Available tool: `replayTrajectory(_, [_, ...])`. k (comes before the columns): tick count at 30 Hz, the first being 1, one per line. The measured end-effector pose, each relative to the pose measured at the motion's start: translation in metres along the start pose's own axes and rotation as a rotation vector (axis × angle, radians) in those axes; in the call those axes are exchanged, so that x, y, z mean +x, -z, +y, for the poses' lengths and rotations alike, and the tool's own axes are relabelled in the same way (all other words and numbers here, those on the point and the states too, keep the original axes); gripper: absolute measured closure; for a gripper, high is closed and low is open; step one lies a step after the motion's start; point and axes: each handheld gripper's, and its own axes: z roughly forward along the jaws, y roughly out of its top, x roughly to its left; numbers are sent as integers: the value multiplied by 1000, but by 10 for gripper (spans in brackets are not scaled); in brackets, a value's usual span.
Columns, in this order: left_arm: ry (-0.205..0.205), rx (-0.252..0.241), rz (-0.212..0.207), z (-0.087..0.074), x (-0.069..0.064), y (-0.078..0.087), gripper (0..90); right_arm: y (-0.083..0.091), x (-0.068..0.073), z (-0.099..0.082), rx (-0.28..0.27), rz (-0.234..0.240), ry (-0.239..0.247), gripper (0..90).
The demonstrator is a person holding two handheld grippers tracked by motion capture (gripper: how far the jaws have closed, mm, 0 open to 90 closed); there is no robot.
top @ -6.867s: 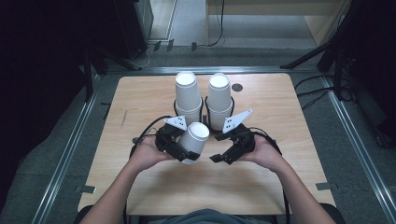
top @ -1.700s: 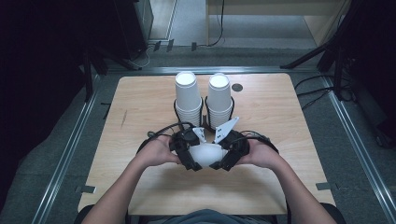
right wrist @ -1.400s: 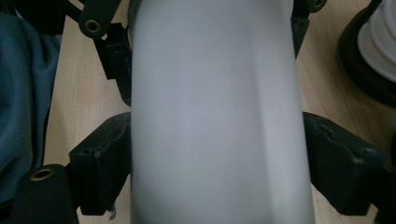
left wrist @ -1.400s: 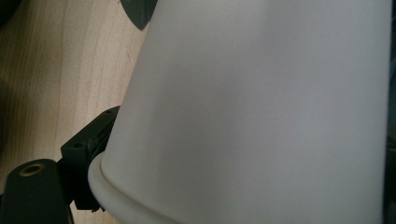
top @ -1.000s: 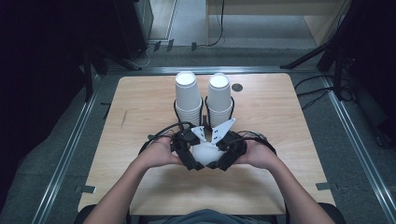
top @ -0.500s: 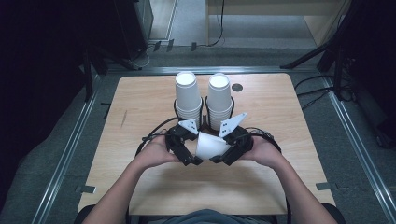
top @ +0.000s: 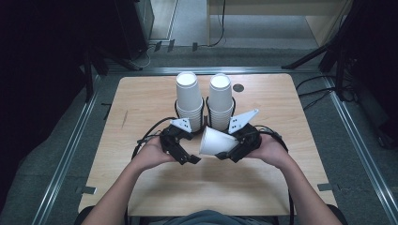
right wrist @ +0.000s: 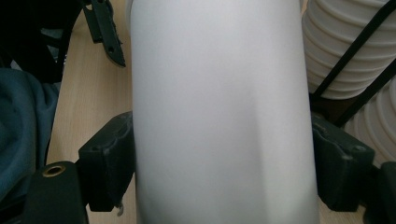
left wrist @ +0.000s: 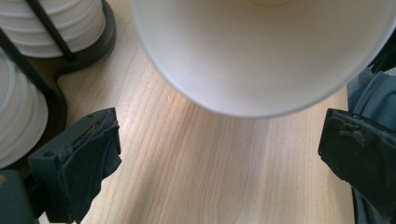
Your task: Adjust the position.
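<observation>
A white paper cup (top: 215, 140) lies on its side above the table, its mouth turned toward my left gripper (top: 188, 157). My right gripper (top: 231, 150) is shut on it, and in the right gripper view the cup (right wrist: 219, 107) sits pressed between both pads. The left gripper stands open a short way to the left, with nothing between its fingers (left wrist: 88, 154). In the left gripper view the cup's open mouth (left wrist: 261, 56) hangs just ahead, apart from the pads.
Two tall stacks of white cups (top: 189, 98) (top: 220, 96) stand in a black wire holder just behind the grippers. The wooden table (top: 164, 187) has bare room in front and at both sides. A small dark disc (top: 238, 87) lies at the back.
The two grippers have drawn apart. The left one let go of the cup and slid left, while the cup stayed in the right gripper, which shifted slightly right.
</observation>
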Motion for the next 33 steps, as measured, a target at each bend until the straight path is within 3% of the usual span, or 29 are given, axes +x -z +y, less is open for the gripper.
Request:
replayTrajectory(9, [0,-4,-9,-1,-1,-3,0,6,-1,-1,-41,-1,7,188])
replayTrajectory(18, [8,-50,-44,4,-4,-4,0,7,3,3,-89,11,24,188])
replayTrajectory(33, [1,-98,-97,11,-10,-4,0,-11,12,9,-60,65,86,188])
